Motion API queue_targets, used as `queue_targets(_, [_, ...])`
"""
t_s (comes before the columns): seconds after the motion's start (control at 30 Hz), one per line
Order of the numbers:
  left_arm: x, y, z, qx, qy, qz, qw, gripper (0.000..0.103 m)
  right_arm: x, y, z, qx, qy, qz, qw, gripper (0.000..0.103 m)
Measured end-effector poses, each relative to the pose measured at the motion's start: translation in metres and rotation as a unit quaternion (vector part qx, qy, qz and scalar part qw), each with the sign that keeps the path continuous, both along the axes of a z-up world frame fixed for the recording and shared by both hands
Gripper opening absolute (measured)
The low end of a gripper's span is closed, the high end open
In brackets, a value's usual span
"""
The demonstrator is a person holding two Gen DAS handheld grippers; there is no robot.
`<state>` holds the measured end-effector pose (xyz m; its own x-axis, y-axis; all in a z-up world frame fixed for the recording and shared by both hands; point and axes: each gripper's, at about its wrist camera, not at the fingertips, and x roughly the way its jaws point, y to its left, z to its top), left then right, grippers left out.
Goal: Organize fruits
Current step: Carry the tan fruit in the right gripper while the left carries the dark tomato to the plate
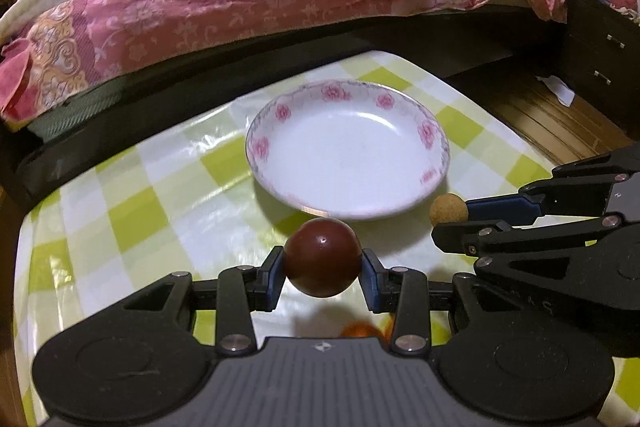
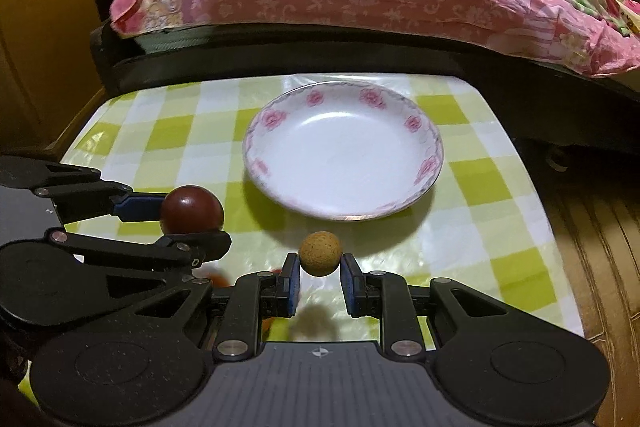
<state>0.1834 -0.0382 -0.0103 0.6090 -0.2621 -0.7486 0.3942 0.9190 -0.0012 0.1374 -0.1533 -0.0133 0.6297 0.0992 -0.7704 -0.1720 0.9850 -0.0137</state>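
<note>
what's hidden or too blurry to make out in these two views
- Orange fruits on the table: left wrist view, blurred and mostly covered by the left tool, which holds the dark red fruit; count unclear.
- Same fruits, right wrist view: only slivers show behind the right tool, which holds the tan fruit.
- Table's near edge: covered by the tool bodies in both views.

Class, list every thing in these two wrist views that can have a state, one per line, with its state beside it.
Left gripper: shut on the dark red round fruit, held above the table.
Right gripper: shut on the small tan rough-skinned round fruit, lifted.
White flower-rimmed ceramic plate: upright, nothing in it.
Green-and-white checked tablecloth: spread flat.
Orange fruits: blurred, low behind the left gripper.
</note>
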Motion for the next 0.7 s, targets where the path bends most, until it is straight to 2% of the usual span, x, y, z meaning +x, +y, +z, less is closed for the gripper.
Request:
queue_targets(0.43, [0.048, -0.007, -0.012, -0.015, -0.008, -0.003, 0.9998, 0.046, 0.051, -0.016, -0.011, 0.013, -0.006, -0.008, 1.000, 0.020])
queue_targets(0.7, [0.053, -0.016, -0.016, 0.012, -0.038, -0.019, 0.9990, 0.046, 0.071, -0.023, -0.022, 0.024, -0.003, -0.006, 1.000, 0.022])
